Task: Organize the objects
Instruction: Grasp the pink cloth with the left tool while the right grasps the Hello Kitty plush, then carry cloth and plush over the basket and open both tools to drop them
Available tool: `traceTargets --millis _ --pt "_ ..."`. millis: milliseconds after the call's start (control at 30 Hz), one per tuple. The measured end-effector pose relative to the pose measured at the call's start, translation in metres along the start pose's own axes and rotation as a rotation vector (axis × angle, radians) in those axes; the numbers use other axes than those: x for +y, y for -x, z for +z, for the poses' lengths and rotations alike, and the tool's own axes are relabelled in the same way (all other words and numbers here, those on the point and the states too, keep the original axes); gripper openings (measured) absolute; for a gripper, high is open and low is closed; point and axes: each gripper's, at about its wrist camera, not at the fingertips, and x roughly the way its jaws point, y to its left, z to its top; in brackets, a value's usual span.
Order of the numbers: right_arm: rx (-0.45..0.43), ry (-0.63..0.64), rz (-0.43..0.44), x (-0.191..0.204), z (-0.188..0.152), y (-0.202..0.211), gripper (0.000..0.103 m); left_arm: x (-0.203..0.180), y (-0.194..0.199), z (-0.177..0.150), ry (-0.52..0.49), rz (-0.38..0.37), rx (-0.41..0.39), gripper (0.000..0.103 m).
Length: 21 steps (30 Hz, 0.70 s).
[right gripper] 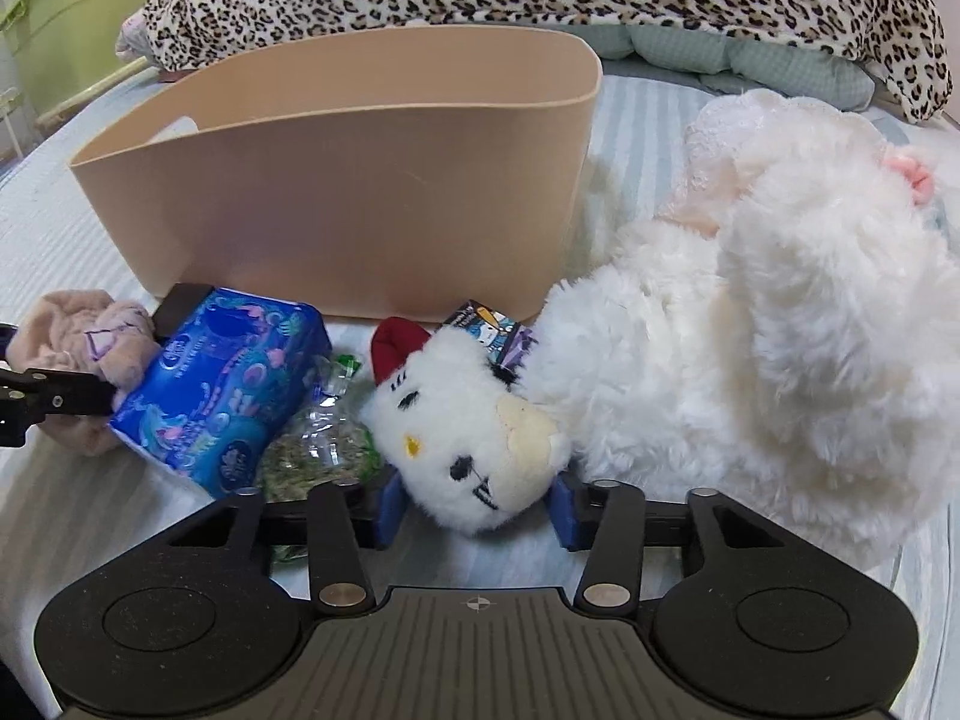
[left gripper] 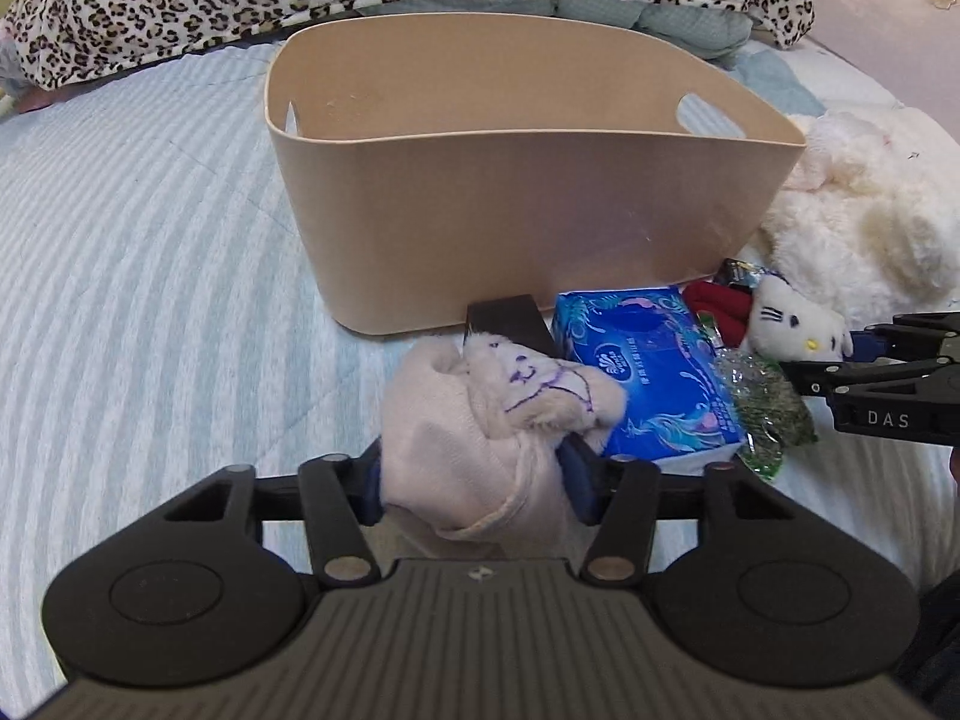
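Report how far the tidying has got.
Done: nothing visible in the beige bin. In hand: left tongs clamp the pink cloth toy; right tongs straddle the white kitty plush. Left on the bed: blue tissue pack, green snack bag, big white plush.

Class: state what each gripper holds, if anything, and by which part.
Left gripper is shut on the beige plush toy, gripping its soft body. Right gripper is shut on the white cat plush, gripping its head.

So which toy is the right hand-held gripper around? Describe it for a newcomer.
Start at the beige tub on the striped bed. Before its right corner lies a big fluffy white plush. Against it, between the right hand-held gripper fingers, is the small white cat toy, yellow-nosed, red-bowed.
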Motion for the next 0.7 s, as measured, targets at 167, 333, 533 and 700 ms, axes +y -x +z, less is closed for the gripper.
traceTargets --millis 167,333,533,700 --pt "-0.036 0.022 -0.006 0.006 -0.002 0.013 0.039 0.003 0.009 -0.006 -0.013 -0.024 -0.006 0.042" --pt "-0.064 0.033 -0.022 0.01 -0.004 0.021 0.037 0.008 0.018 -0.01 0.003 -0.027 -0.018 0.038" --pt "-0.107 0.025 -0.031 0.013 -0.004 0.042 0.037 0.015 0.033 -0.013 0.011 -0.035 -0.037 0.035" --pt "-0.151 0.014 -0.034 0.014 0.0 0.061 0.037 0.02 0.05 -0.013 0.02 -0.044 -0.072 0.035"
